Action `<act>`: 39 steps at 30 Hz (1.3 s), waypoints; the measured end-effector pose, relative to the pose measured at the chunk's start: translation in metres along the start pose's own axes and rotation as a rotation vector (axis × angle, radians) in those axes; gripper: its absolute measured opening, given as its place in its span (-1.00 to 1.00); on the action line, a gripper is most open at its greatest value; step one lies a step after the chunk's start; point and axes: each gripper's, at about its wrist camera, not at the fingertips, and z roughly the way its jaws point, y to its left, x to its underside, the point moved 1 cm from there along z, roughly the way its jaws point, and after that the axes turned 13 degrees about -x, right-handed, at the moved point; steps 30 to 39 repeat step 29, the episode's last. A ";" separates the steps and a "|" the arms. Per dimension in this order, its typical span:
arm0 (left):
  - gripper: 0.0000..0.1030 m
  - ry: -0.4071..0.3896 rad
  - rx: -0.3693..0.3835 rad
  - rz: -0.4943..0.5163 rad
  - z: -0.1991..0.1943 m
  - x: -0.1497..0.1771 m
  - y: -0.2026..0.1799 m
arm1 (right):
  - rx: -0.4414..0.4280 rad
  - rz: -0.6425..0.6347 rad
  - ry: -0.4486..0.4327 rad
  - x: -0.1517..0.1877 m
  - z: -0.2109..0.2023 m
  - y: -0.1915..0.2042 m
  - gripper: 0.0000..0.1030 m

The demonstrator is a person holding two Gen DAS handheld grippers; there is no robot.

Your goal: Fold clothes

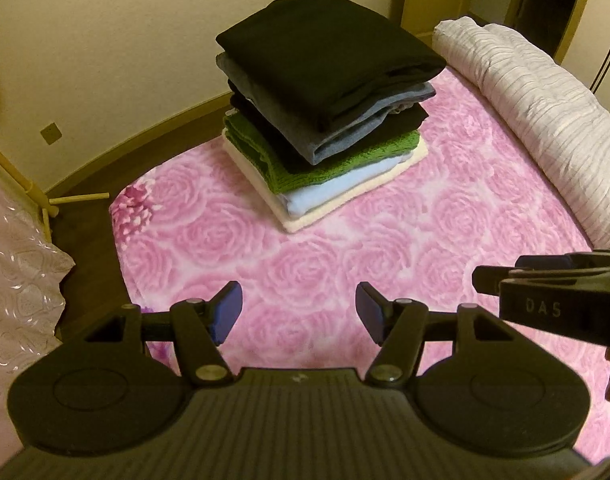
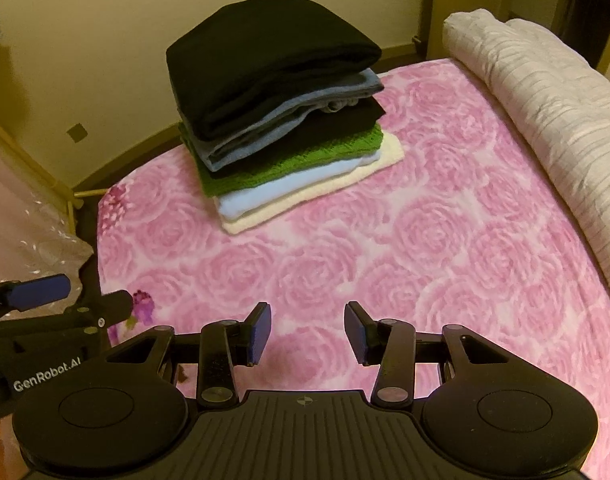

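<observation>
A stack of folded clothes sits at the far side of a pink rose-patterned bed cover. From the top it holds black, grey-blue, black, green knit, pale blue and cream pieces. My left gripper hovers open over bare cover, well short of the stack, nothing between its blue pads. My right gripper is open too, over the cover nearer the front, holding nothing. Each gripper shows at the edge of the other's view: the right gripper, the left gripper.
A rolled white striped quilt lies along the right side of the bed. A cream wall and dark floor lie beyond the bed's far left edge. A wooden rack foot and pale patterned fabric stand at the left.
</observation>
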 end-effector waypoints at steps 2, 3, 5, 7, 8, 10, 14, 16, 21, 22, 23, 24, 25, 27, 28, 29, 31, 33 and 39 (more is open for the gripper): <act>0.15 0.002 -0.003 -0.002 0.003 -0.003 0.000 | -0.005 0.000 0.000 -0.003 0.004 0.000 -0.13; 0.15 0.002 -0.005 -0.003 0.004 -0.004 0.000 | -0.008 0.002 -0.001 -0.005 0.005 -0.001 -0.13; 0.15 0.003 -0.010 -0.004 0.007 -0.006 -0.001 | -0.013 0.005 -0.003 -0.008 0.007 -0.001 -0.13; 0.15 0.003 -0.014 -0.004 0.010 -0.008 -0.001 | -0.018 0.004 -0.002 -0.011 0.010 -0.001 -0.13; 0.15 0.003 -0.017 -0.004 0.011 -0.009 -0.001 | -0.020 0.002 -0.002 -0.012 0.011 -0.001 -0.13; 0.15 0.001 -0.021 -0.003 0.014 -0.010 -0.001 | -0.023 -0.004 -0.002 -0.015 0.013 0.000 -0.13; 0.15 -0.003 -0.026 -0.005 0.017 -0.014 0.000 | -0.025 -0.008 -0.001 -0.020 0.018 0.000 -0.13; 0.15 -0.010 -0.028 -0.007 0.018 -0.016 0.001 | -0.026 -0.008 0.000 -0.022 0.020 0.000 -0.13; 0.15 -0.034 -0.037 -0.005 0.019 -0.021 0.001 | -0.025 -0.009 0.001 -0.025 0.023 0.000 -0.13; 0.15 -0.043 -0.041 -0.004 0.019 -0.022 0.000 | -0.024 -0.009 0.001 -0.026 0.023 0.000 -0.13; 0.15 -0.053 -0.045 -0.003 0.019 -0.024 0.000 | -0.024 -0.008 0.000 -0.026 0.023 0.000 -0.13; 0.15 -0.065 -0.048 -0.001 0.018 -0.024 0.000 | -0.023 -0.008 -0.001 -0.027 0.023 0.000 -0.13; 0.15 -0.077 -0.051 -0.001 0.017 -0.025 0.001 | -0.023 -0.007 -0.002 -0.028 0.023 0.000 -0.13; 0.15 -0.091 -0.053 -0.002 0.016 -0.026 0.001 | -0.024 -0.009 -0.003 -0.029 0.023 0.001 -0.13; 0.15 -0.089 -0.051 -0.004 0.017 -0.027 0.002 | -0.024 -0.011 -0.004 -0.029 0.023 0.002 -0.13; 0.15 -0.086 -0.049 -0.006 0.017 -0.027 0.002 | -0.025 -0.013 -0.005 -0.029 0.023 0.003 -0.13; 0.15 -0.086 -0.049 -0.006 0.017 -0.027 0.002 | -0.025 -0.013 -0.005 -0.029 0.023 0.003 -0.13; 0.15 -0.086 -0.049 -0.006 0.017 -0.027 0.002 | -0.025 -0.013 -0.005 -0.029 0.023 0.003 -0.13; 0.15 -0.086 -0.049 -0.006 0.017 -0.027 0.002 | -0.025 -0.013 -0.005 -0.029 0.023 0.003 -0.13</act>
